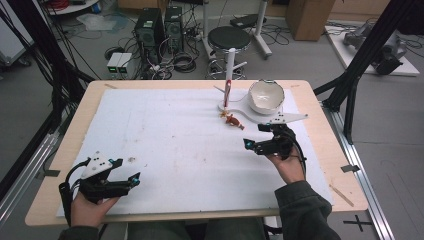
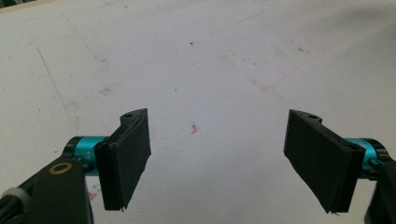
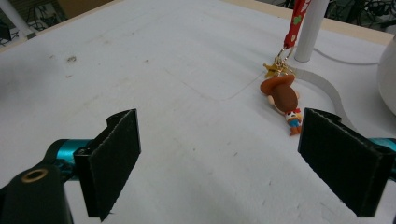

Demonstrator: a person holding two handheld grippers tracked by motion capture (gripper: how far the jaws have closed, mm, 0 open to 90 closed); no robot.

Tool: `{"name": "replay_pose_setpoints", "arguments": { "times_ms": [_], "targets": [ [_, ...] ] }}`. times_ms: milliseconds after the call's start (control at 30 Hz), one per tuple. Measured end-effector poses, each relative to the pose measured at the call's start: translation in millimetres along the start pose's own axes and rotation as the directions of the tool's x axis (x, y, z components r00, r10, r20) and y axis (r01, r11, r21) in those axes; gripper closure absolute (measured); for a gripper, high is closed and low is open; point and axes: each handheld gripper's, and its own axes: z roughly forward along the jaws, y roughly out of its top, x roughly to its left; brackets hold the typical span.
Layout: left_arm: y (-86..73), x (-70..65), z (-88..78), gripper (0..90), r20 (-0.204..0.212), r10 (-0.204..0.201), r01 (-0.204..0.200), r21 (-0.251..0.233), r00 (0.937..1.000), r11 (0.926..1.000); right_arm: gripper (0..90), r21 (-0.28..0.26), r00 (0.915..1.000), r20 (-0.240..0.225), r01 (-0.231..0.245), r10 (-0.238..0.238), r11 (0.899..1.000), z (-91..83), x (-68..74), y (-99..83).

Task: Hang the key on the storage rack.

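Both grippers, left (image 2: pixel 217 154) and right (image 3: pixel 219 163), are wide open holding nothing, so move the right one slowly forward around the toy (image 3: pixel 282 100) before squeezing.

Brown figurine keychain (image 3: pixel 284 100) lying flat

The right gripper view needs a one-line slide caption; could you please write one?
Open right gripper approaches a toy keychain lying on the white mat beside a white post.

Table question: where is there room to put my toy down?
The white mat is bare between the left gripper and right gripper. The far right is crowded: bowl, white stand, keychain figure.
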Motion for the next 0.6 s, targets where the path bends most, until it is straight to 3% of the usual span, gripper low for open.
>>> {"name": "replay_pose_setpoints", "arguments": {
  "times_ms": [600],
  "targets": [
    [-0.3, 0.1, 0.8, 23.2, 0.003, -0.006, 0.006, 0.002, 1.0, 1.0, 11.9, -0.007, 0.9998, 0.019, -0.006, 0.006, 1.0, -20.5, 0.5, -26.5]
  ]
}}
